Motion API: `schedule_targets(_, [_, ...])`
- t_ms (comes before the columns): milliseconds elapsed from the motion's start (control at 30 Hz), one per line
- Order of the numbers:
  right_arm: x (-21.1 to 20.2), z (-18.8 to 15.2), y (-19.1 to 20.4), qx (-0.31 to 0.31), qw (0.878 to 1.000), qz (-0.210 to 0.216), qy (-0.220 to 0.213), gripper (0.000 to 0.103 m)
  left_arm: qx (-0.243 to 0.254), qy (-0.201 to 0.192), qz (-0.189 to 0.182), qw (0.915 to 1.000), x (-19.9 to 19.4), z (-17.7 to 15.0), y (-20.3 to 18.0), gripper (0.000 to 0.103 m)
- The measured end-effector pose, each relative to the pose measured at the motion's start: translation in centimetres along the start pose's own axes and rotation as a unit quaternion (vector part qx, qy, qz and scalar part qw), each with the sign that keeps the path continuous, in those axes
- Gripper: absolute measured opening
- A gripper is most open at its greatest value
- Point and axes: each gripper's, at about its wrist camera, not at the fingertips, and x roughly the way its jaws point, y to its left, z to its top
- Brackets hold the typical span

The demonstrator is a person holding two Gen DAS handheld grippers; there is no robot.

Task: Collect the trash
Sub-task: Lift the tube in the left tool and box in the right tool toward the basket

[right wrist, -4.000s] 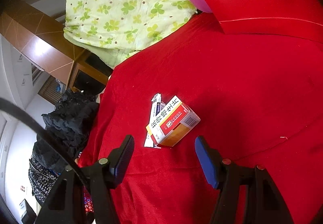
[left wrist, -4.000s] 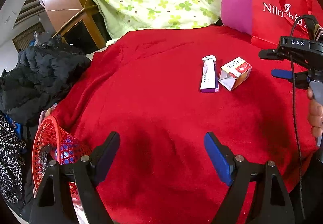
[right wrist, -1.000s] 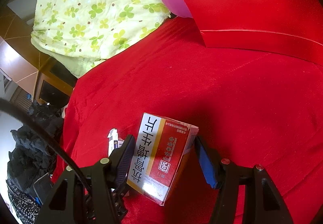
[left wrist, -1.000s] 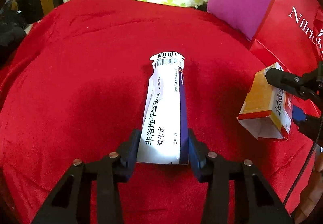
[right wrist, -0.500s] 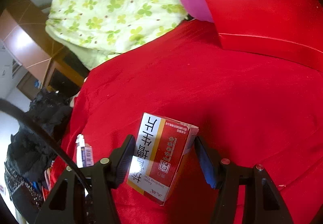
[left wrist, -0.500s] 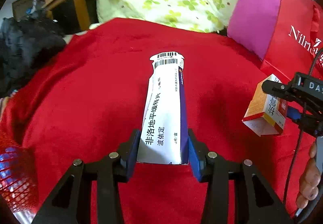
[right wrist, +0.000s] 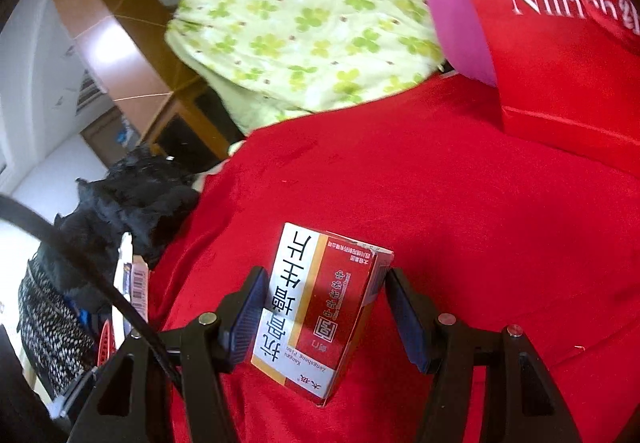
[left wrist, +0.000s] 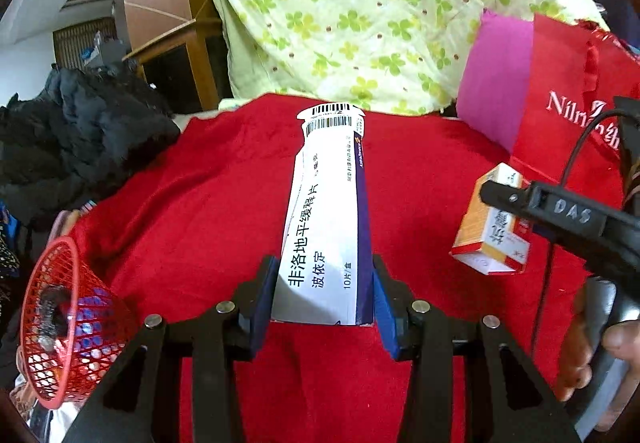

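White-and-purple carton (left wrist: 326,219), barcoded flap open

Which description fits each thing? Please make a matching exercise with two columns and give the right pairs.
Things:
1. white and purple box
2. red and white box
3. red mesh basket
4. red paper bag

Descriptions:
a. stands at the far right of the red blanket
b. clamped in the left gripper
c. at the lower left, beside the blanket
d. clamped in the right gripper

Pairs: 1-b, 2-d, 3-c, 4-a
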Motion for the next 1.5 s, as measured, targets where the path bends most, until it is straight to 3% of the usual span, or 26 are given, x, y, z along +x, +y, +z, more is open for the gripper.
schedule_targets(267, [-1.3, -0.6, 1.9, -0.031, 0.999, 0.015, -0.025, 0.064, 0.005, -0.038, 0.0, 0.9993, -4.3, 0.4, 0.7, 0.047])
schedule_targets(700, [-1.7, -1.0, 2.7, -0.047, 0.998, 0.008, -0.03, 0.064, -0.004, -0.093, 0.042, 0.9947, -8.8, 0.9, 3.9, 0.047])
schedule_targets(1133, [-0.5, -2.5, 6.1, -0.078, 0.997, 0.014, -0.018, 0.064, -0.04, -0.101, 0.064, 0.992, -10.8, 0.2, 8.2, 0.047])
schedule_targets(1500, [0.1, -5.6, 10.8, -0.165, 0.986, 0.01, -0.018, 0.064, -0.063, -0.104, 0.076, 0.9897, -12.0, -0.6, 11.6, 0.047])
